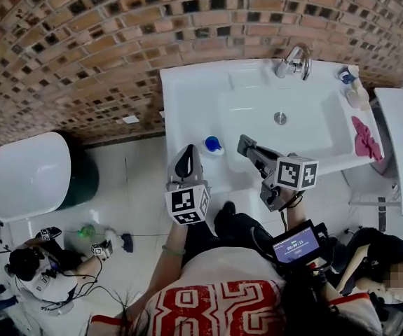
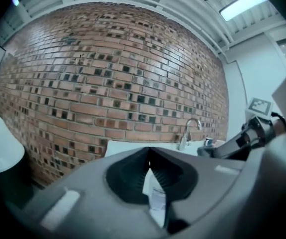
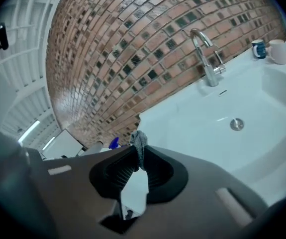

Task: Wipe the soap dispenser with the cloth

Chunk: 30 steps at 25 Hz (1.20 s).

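Note:
The soap dispenser [image 1: 359, 95], a pale bottle, stands at the back right corner of the white sink [image 1: 187, 96]; the right gripper view shows the dispenser [image 3: 278, 51] far off beside a blue-topped item [image 3: 258, 49]. A pink cloth [image 1: 363, 138] lies on the sink's right rim. My right gripper [image 1: 244, 144] hovers over the basin's front left, far from the dispenser, shut on a small grey scrap of cloth [image 3: 139, 144] that pokes out at the jaw tips. My left gripper [image 1: 186, 151] is over the sink's front left edge, jaws closed together [image 2: 149, 152] on nothing.
A chrome faucet [image 1: 296, 61] rises at the back of the basin, with the drain [image 1: 279, 117] below it. A small blue object [image 1: 213, 144] sits on the sink's left front. A white toilet lid [image 1: 26, 173] is to the left, and a person [image 1: 40, 264] crouches on the floor.

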Tool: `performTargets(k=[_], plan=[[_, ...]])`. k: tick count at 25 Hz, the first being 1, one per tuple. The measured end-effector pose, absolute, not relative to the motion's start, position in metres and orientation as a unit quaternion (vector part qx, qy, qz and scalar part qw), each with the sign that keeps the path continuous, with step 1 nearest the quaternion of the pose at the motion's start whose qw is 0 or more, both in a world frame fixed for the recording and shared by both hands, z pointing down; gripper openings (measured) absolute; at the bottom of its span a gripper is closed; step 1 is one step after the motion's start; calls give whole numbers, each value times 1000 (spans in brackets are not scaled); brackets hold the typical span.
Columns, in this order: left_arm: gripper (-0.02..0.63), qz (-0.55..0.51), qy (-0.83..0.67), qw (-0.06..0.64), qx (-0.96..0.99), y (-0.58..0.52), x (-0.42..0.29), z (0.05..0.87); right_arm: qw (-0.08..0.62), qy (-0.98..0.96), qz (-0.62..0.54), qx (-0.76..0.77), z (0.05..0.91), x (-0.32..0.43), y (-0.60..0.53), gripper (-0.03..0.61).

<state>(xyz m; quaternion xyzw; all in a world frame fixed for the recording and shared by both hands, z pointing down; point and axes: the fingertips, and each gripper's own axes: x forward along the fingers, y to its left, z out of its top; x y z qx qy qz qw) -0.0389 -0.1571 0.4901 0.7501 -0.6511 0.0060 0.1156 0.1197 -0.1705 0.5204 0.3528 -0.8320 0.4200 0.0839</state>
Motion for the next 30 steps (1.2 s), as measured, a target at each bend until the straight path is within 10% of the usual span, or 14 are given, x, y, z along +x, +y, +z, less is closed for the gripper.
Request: performTargets(k=[30], plan=[[5,9,-660,96,745,-154,-57,476,-20,-800,532,276,510,78,-187,49]])
